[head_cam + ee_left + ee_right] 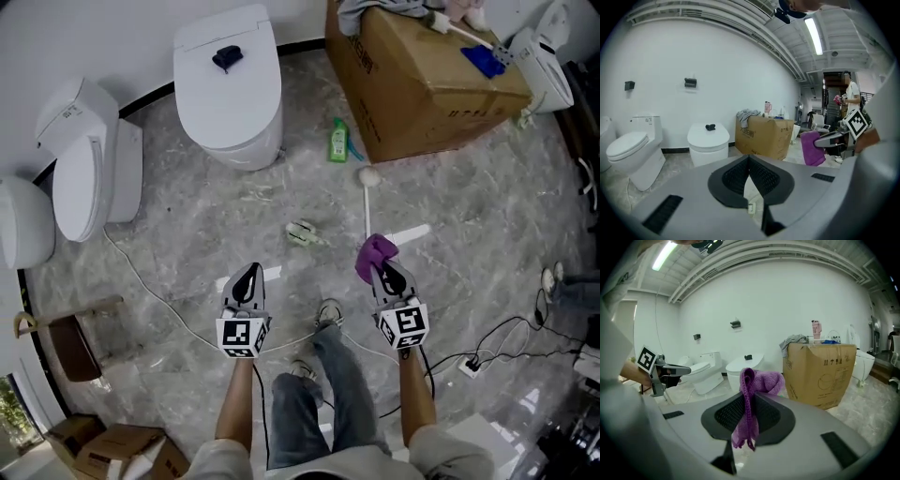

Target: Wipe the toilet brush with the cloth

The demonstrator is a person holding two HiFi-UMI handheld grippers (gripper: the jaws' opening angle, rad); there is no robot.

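While both forearms reach forward and down over the grey floor [187, 225], the left gripper [249, 274] is held beside the right gripper [383, 268] and apart from it, its jaws pressed together with nothing between them. The right gripper's jaws are clamped on a bunched purple cloth [375, 250], which bulges past their tips and hangs down between them. The toilet brush [367, 197] lies on the floor just ahead of that gripper, white head toward the cardboard box [422, 84], its handle's near end meeting the cloth in the head view; whether they touch is unclear.
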